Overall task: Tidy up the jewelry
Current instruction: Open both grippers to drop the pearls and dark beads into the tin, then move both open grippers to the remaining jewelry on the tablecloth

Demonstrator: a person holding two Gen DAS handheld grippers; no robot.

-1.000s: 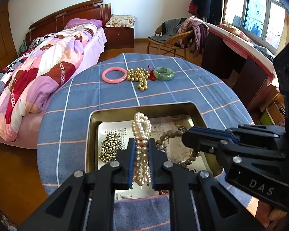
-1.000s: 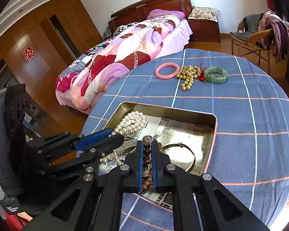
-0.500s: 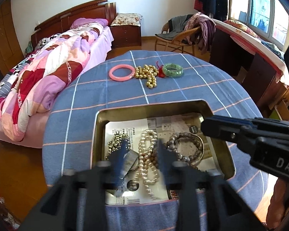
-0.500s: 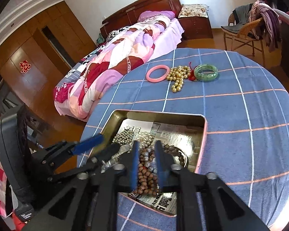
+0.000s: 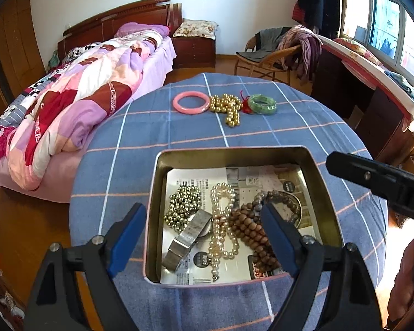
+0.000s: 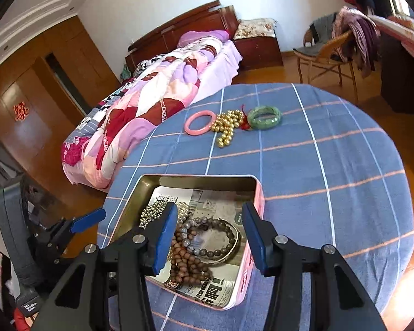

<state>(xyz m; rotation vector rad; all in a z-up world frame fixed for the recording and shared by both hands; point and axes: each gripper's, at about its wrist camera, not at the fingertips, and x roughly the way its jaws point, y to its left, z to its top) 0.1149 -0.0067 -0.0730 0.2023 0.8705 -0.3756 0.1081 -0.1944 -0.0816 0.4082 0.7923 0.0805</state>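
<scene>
Grippers: the left gripper (image 5: 204,226) hangs above the near half of the metal tin (image 5: 157,193) with its blue-padded fingers (image 5: 127,234) spread wide and nothing between them. The right gripper (image 6: 209,237) is likewise wide apart and empty, positioned over the same tin; in the left wrist view one of its black fingers reaches in from the right edge.

Tin contents: a printed paper liner (image 5: 265,179) covers the floor. On it lie a silver-coloured bead strand (image 5: 183,207) at left, a metal watch band (image 5: 189,238) just below it, a pearl necklace (image 5: 222,226) down the middle, a brown wooden bead strand (image 5: 252,234) touching the pearls on the right, and a grey bead bracelet (image 5: 283,197) beside a thin metal bangle (image 6: 229,253).

Items outside the tin: at the far side of the round table with the blue checked cloth (image 5: 303,135), well apart from the tin, lie a pink bangle (image 5: 191,102), a gold bead strand (image 5: 229,109) touching it, and a green bangle (image 5: 262,104) with a red tassel (image 5: 245,104).
</scene>
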